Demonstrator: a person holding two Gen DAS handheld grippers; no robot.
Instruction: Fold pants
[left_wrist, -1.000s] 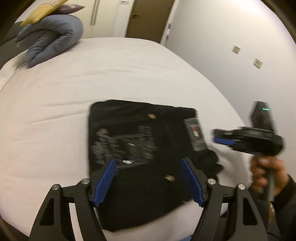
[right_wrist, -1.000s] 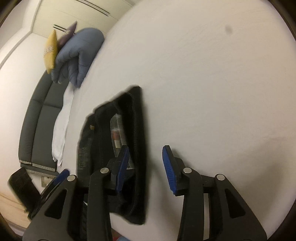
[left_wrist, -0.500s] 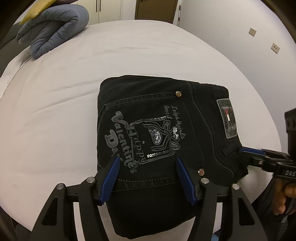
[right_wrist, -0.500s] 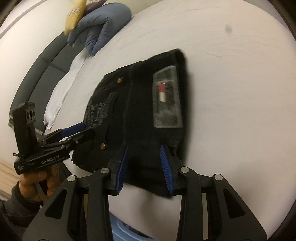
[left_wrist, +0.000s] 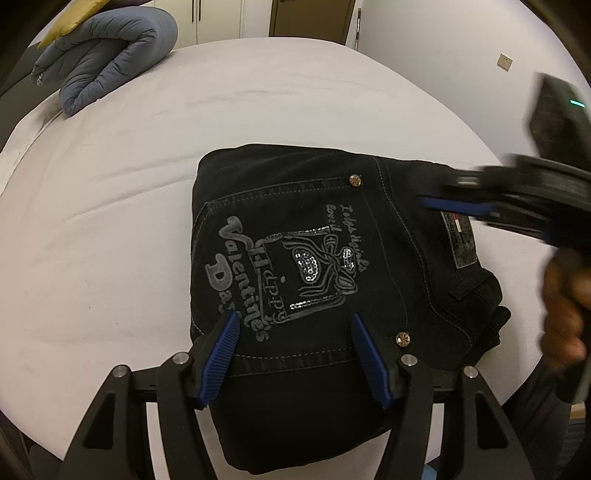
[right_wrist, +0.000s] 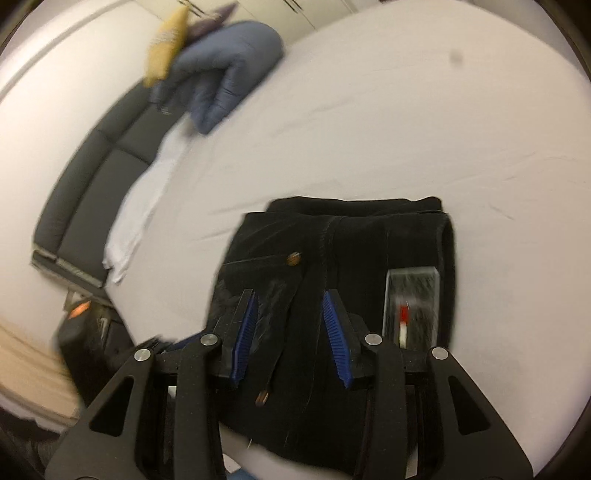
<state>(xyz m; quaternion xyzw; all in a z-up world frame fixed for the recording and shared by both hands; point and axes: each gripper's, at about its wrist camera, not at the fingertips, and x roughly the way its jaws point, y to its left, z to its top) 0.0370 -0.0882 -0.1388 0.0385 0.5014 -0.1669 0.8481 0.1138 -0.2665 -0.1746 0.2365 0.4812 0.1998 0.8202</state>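
The bed (left_wrist: 110, 229) carries the folded black pants (left_wrist: 314, 266) at its near edge, with bare sheet all around beyond. The left gripper (left_wrist: 295, 354) hovers over the printed pocket, jaws wide, gripping nothing. Only the left view shows the right gripper (left_wrist: 458, 206) reaching sideways over the waistband; its own blurred view suggests parted jaws.

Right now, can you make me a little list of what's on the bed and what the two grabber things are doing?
pants: black pants, folded into a compact bundle on the white bed
pocket print: silvery "Happy Valentine's Day" lettering, facing up
left gripper: fingers open, over the pants' near edge, holding nothing
right gripper: fingers open, over the pants, holding nothing
also on bed: rolled blue duvet at the far corner
fold: looks finished
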